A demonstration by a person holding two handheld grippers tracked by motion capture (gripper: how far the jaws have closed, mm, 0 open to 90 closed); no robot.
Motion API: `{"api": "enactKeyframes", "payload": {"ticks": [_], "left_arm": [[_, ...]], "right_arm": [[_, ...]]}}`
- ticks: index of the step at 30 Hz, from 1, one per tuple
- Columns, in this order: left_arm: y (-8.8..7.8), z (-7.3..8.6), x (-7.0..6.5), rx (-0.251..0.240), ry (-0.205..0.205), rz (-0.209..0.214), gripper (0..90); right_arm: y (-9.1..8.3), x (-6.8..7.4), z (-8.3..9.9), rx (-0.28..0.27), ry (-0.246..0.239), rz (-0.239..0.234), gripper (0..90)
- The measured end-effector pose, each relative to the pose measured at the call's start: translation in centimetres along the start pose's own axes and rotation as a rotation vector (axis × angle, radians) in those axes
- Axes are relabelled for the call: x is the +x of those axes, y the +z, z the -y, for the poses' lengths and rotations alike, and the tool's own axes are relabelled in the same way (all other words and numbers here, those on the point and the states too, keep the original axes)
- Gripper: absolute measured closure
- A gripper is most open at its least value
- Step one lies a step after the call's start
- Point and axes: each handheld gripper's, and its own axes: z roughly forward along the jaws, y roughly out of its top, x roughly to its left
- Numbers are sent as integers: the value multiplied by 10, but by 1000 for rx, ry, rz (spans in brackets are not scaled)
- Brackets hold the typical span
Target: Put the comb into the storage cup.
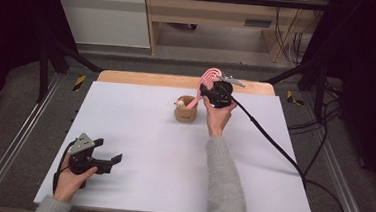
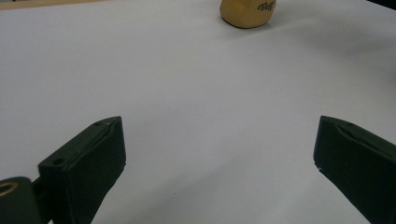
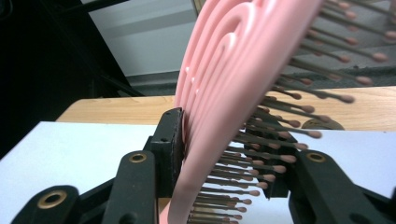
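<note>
A pink hairbrush (image 1: 209,77) (image 3: 219,70) stands tilted, its handle reaching down into a small wooden cup (image 1: 185,113) (image 2: 247,11) near the table's far edge. My right gripper (image 1: 208,91) (image 3: 224,140) is shut on the brush head, one pad against its smooth back and the other in among the bristles. A small pale item (image 1: 179,104) also sticks out of the cup. My left gripper (image 1: 110,149) (image 2: 219,140) rests low over the near left of the white table (image 1: 148,148), jaws wide open and nothing between them.
A wooden strip (image 1: 177,81) runs along the table's far edge. The right gripper's black cable (image 1: 273,142) trails across the right side of the table and off its edge. Black frame posts stand at both far corners.
</note>
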Motion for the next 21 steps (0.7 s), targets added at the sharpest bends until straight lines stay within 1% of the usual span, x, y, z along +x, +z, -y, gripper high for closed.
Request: {"api": "enactKeyframes", "payload": {"ticks": [6, 8, 10, 14, 15, 18, 21], "left_arm": [[0, 0, 0, 0, 0, 0, 23], [0, 0, 0, 1, 1, 0, 24], [0, 0, 0, 0, 1, 0, 23], [0, 0, 0, 0, 0, 0, 23], [0, 0, 0, 1, 0, 0, 23], [0, 0, 0, 2, 2, 0, 23], [0, 0, 0, 2, 3, -1, 23]], "right_arm": [[1, -1, 1, 14, -43, 11, 532], [1, -1, 2, 14, -52, 6, 512], [1, -1, 2, 20, -59, -3, 473], [2, -3, 2, 37, -92, -1, 413], [1, -3, 2, 35, -104, -3, 383], [-1, -2, 2, 29, -122, -5, 336], [-4, -2, 1, 22, -149, -6, 267]]}}
